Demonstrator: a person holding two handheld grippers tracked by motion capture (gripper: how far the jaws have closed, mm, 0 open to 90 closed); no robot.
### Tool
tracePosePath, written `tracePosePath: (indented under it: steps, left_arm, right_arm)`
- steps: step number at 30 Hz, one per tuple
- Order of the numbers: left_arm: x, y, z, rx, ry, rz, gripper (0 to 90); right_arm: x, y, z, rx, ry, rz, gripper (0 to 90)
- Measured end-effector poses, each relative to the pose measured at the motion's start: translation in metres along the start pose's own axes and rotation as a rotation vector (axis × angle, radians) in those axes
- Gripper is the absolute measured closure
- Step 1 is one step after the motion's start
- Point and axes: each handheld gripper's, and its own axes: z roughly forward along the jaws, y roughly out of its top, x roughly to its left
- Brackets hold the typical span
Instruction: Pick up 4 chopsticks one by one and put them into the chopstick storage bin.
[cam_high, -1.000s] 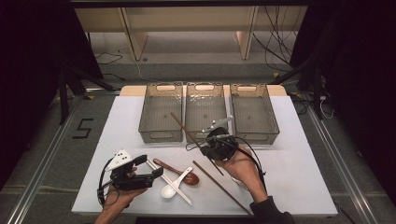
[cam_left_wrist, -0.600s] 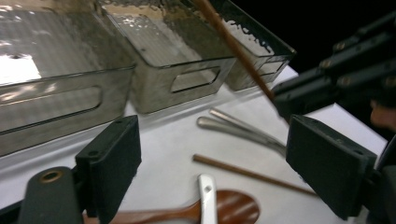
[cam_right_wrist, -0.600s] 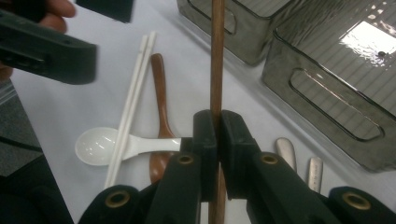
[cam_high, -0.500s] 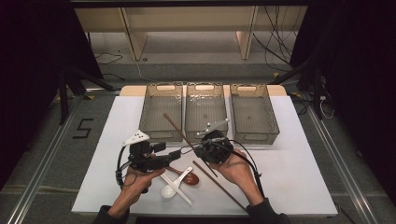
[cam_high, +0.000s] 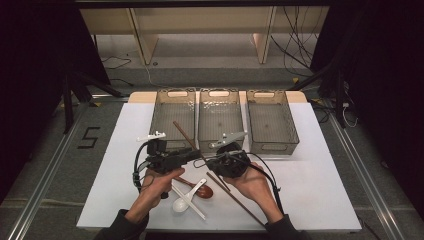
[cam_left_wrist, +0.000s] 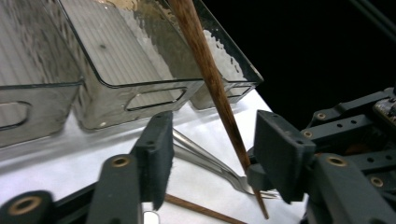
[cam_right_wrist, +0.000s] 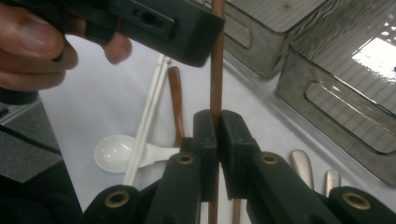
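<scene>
Handover of a brown wooden chopstick (cam_high: 186, 139) is taking place between the two grippers above the white table (cam_high: 320, 165); the right gripper (cam_right_wrist: 217, 122) is clamping the stick between its pads, so that the shaft is standing free for a second grip; the left gripper (cam_left_wrist: 210, 144) is bracketing the same shaft with its jaws half-spread, and these jaws have just been closing, the stick lying between them against the right-hand pad while the other pad is standing clear; no full grip is formed there. Long axis: in the high view the chopstick is running diagonally, its upper end pointing up-left over the near wall of the left-hand bin (cam_high: 172, 117); the lower end is passing through the right gripper. A second chopstick (cam_high: 235, 198), a white spoon (cam_high: 184, 201) and a brown spoon (cam_high: 200, 189) are lying on the table below the hands, awaiting sorting.
</scene>
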Motion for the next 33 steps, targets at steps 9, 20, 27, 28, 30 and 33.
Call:
tracePosePath:
  steps: [9, 20, 27, 28, 30, 33]
  left_arm:
    - [0.003, 0.000, 0.005, -0.003, -0.058, -0.039, 66.4]
    - [0.007, -0.002, 0.008, -0.003, -0.130, -0.091, 81.1]
    - [0.009, 0.001, 0.005, 0.000, -0.142, -0.093, 83.8]
    - [0.009, 0.002, 0.004, 0.000, -0.139, -0.091, 83.9]
    - [0.011, 0.005, 0.002, 0.000, -0.131, -0.088, 83.9]
    - [0.016, 0.012, -0.003, -0.011, -0.122, -0.086, 84.0]
  right_arm:
    - [0.002, -0.002, 0.002, -0.020, 0.015, -0.001, 85.8]
    - [0.001, -0.004, 0.002, -0.028, 0.015, -0.002, 85.6]
    - [0.000, -0.004, 0.000, -0.028, 0.027, 0.003, 72.5]
    - [-0.001, -0.004, -0.002, -0.020, 0.025, 0.006, 71.3]
    - [-0.002, -0.006, -0.006, -0.009, 0.021, -0.001, 65.9]
    - [-0.005, -0.009, -0.012, 0.002, 0.015, 0.001, 59.4]
